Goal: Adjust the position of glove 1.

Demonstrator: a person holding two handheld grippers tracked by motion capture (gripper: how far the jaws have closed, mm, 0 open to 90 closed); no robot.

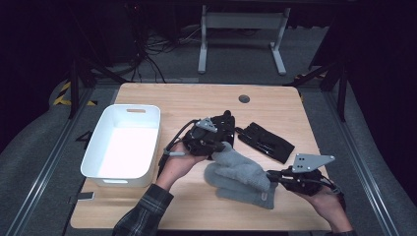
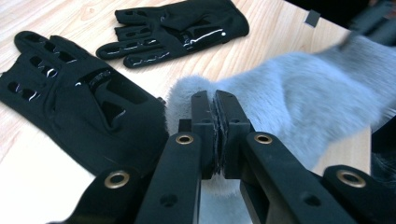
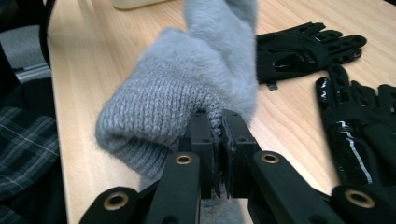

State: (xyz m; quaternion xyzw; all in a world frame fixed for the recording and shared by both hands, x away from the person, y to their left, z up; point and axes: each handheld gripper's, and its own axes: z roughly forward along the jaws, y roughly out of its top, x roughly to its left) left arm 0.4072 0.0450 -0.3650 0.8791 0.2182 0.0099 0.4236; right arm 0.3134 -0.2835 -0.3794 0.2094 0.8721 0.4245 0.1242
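The grey mitten (image 1: 239,174) is thick and fuzzy, with a ribbed knit cuff (image 3: 154,116) and a small tag near that cuff. It stretches across the near middle of the table, slanting from its rounded tip at the far left down to the cuff at the near right. Both ends are pinched: the tip (image 2: 187,95) at one end, the knit cuff at the other. The right gripper view shows the cuff end raised off the wood.

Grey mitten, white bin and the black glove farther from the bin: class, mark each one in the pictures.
grey mitten (image 1: 238,173): high view, fuzzy middle of its body.
white bin (image 1: 98,142): high view, left wall.
black glove (image 1: 265,142): high view, palm of the right-hand glove.
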